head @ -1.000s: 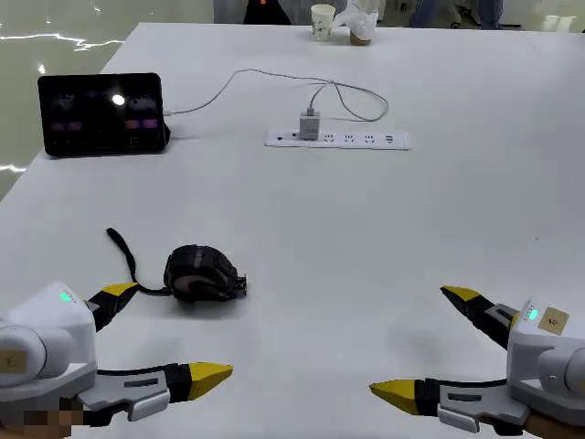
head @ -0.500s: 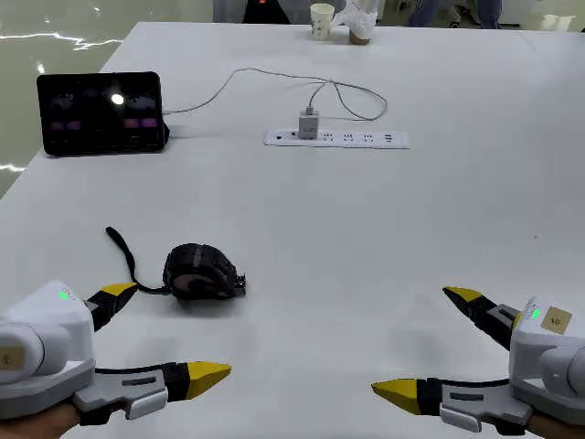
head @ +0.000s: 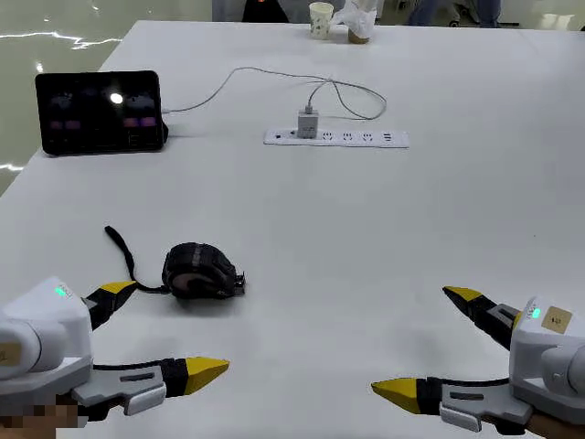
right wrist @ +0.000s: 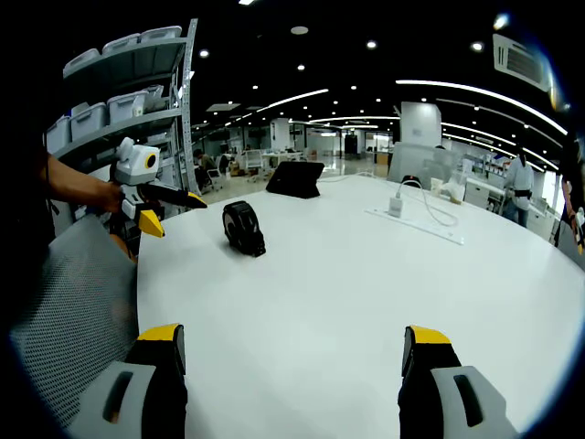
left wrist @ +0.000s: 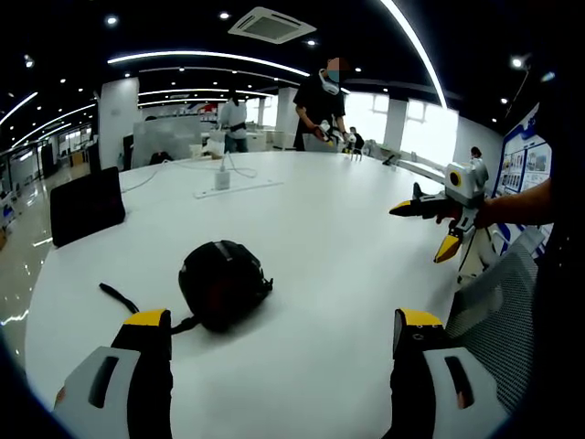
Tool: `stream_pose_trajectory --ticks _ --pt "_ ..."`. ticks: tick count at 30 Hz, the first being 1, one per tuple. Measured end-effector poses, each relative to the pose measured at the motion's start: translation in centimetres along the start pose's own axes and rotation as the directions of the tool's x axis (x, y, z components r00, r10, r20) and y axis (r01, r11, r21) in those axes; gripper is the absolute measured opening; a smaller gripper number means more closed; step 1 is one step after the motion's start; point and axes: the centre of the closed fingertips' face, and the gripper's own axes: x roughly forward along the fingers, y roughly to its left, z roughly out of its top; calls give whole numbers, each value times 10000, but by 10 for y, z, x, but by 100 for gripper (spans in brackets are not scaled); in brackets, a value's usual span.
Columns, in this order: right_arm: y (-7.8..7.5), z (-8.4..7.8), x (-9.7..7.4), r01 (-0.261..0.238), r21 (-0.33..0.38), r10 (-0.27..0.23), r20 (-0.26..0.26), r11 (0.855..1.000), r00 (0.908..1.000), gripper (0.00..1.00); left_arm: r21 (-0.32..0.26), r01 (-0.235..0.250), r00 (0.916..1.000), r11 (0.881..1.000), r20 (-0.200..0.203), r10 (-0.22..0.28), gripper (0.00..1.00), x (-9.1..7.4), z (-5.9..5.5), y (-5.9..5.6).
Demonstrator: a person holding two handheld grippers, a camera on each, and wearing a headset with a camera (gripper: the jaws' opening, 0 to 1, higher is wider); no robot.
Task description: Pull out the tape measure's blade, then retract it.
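A black tape measure (head: 199,272) lies on the white table (head: 366,229), blade wound in, its black wrist strap (head: 122,249) trailing to the left. In the left gripper view the tape measure (left wrist: 222,282) sits just ahead of the jaws. My left gripper (head: 157,330) hovers open at the near left, a short way in front of the tape measure, holding nothing. My right gripper (head: 425,343) is open at the near right, well away from it. The right gripper view has the tape measure (right wrist: 243,227) off to the left, with the left gripper (right wrist: 164,208) beside it.
A dark tablet (head: 99,112) stands at the far left. A white power strip (head: 336,139) with a plugged charger and cable lies mid-table. A paper cup (head: 322,20) stands at the far edge. People stand beyond the table (left wrist: 320,101).
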Motion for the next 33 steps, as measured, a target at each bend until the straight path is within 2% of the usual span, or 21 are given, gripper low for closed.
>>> stream_pose_trajectory --ticks 9,21,25,33 --pt "-1 0 0 15 19 -15 -1 10000 10000 99 -73 -54 10000 10000 78 55 99 -1 2 3" --pt "-2 0 -1 42 20 -42 24 10000 10000 99 -255 102 9999 9996 -90 -105 99 -1 0 2" --pt "-2 0 -1 49 9 -49 24 10000 10000 99 -208 -18 10000 9998 9 18 99 -2 3 5" --pt "-2 0 -1 58 15 -58 12 10000 10000 99 -184 87 10000 9998 -5 -87 99 -2 3 6"
